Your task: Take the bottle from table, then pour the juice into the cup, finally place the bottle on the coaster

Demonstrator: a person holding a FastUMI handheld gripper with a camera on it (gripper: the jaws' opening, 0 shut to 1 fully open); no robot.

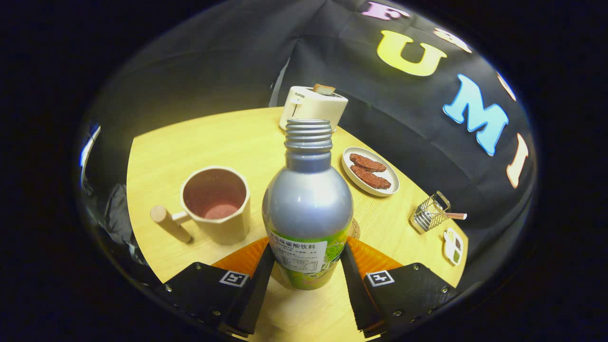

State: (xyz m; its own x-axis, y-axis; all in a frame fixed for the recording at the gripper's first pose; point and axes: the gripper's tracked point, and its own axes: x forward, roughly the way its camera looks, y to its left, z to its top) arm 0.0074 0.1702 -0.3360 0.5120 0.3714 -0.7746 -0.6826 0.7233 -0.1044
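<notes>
While the hand-held gripper [306, 266] clamps its 2 fingers on the uncapped bottle [308, 209], upright above the counter [237, 142], a hasty tilt could spill juice short of the cup [216, 204] just beyond.

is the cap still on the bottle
No, the silver aluminium bottle, held upright between the tongs, shows a bare, uncapped threaded neck.

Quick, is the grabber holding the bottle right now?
Gripper: shut on the bottle, a finger pressing each side, bottle upright.
</notes>
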